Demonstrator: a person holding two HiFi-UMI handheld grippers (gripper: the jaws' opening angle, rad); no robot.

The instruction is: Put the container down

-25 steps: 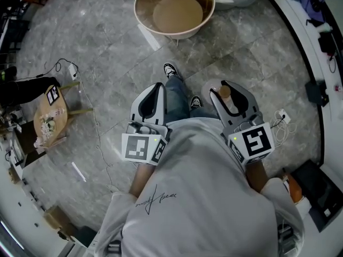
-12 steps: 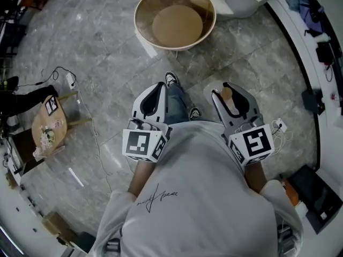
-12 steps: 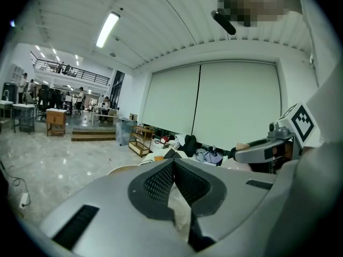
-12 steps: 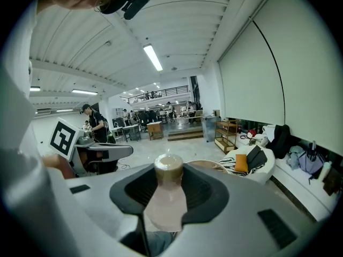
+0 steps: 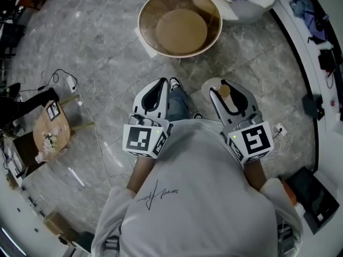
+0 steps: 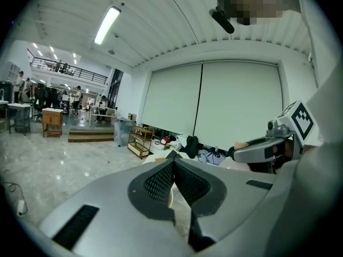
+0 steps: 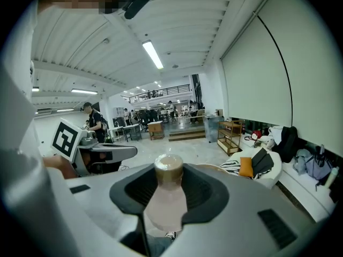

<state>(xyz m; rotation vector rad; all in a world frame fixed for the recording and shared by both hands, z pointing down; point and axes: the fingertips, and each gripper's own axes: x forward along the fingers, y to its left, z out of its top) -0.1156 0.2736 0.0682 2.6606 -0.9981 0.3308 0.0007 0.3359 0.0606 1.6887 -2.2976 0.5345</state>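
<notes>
Right tongs (image 5: 226,90) clamping container (image 7: 167,194) around body, holding it up over floor (image 5: 107,52), near round wooden surface (image 5: 146,9). Left tongs (image 5: 159,84) pressing together, carrying nothing.

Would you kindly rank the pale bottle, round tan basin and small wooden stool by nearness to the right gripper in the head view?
1. Pale bottle: held in the right gripper.
2. Round tan basin: ahead, slightly left.
3. Small wooden stool: far left.

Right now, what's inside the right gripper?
A pale bottle with a tan cap, clamped upright in the right gripper. The gripper body covers its base, and its contents can't be told.
</notes>
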